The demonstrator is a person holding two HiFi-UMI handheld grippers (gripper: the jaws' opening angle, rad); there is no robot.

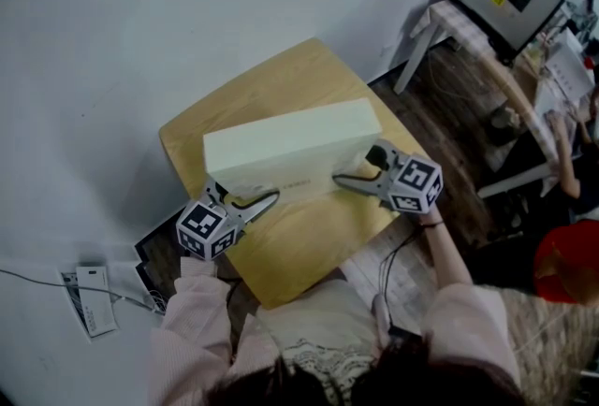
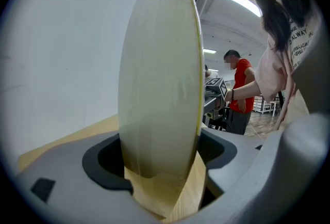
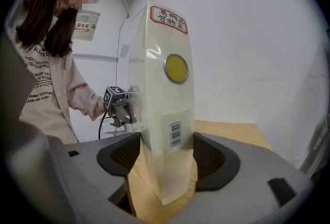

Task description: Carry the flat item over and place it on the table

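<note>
The left gripper (image 2: 162,161) is seen with its jaws spread wide on either side of one end of the box (image 1: 290,147). The pads appear to lie just off the two broad faces rather than pressed on them, so no firm hold is judged there. The right gripper (image 3: 167,158) is clamped on the other end, its pads set against both broad faces. The box is stood on its long narrow edge across the middle of the table (image 1: 309,245). Wood is seen directly under it in both gripper views, so contact with the table is judged likely.

The long axis of the box is laid across the table from one gripper to the other, so it runs straight away from each pair of jaws. Neither hand is nearer, since one end is taken by each. A release is therefore judged to call for each gripper to be drawn back along that axis, and the tall, thin box could be tipped in the process.

On the end face at the right gripper, a red-bordered label (image 3: 168,19) is carried near the top, its characters too small to be read. Below it a round yellow sticker (image 3: 176,68) and a barcode (image 3: 176,134) are seen. Faint print on the face towards the table's near edge cannot be read. On the person's shirt (image 2: 301,42) the letters "ALWAY" can be made out.
</note>
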